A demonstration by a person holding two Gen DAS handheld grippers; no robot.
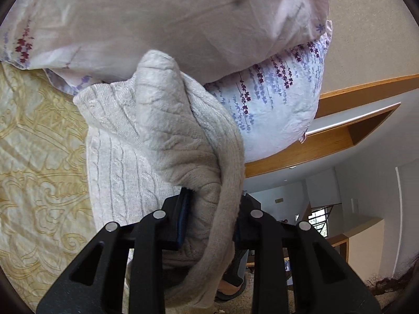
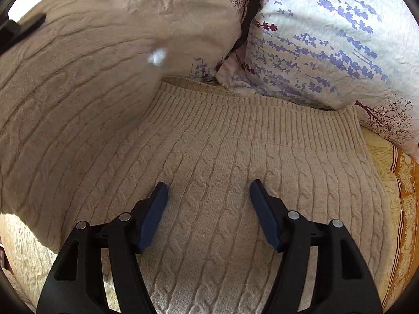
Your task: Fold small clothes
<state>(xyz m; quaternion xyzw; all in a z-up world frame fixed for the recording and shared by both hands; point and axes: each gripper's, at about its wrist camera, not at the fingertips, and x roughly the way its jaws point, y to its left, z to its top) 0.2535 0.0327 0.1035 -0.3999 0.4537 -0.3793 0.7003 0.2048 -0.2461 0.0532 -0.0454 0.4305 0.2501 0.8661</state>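
A beige cable-knit sweater (image 2: 235, 172) lies on the bed, its ribbed hem toward the pillows. My left gripper (image 1: 214, 209) is shut on a bunched part of the sweater (image 1: 172, 136) and holds it lifted above the rest. In the right wrist view that lifted part (image 2: 65, 91) hangs blurred at the left, with the left gripper's black tip (image 2: 21, 30) at its upper edge. My right gripper (image 2: 208, 196) is open and empty, fingers spread just above the flat sweater body.
Two white pillows with purple flower print (image 2: 327, 52) (image 1: 183, 21) lie against the sweater's hem. A cream and gold patterned bedspread (image 1: 39, 157) (image 2: 403, 183) covers the bed. Wooden ledges (image 1: 340, 120) and a room lie beyond the bed edge at right.
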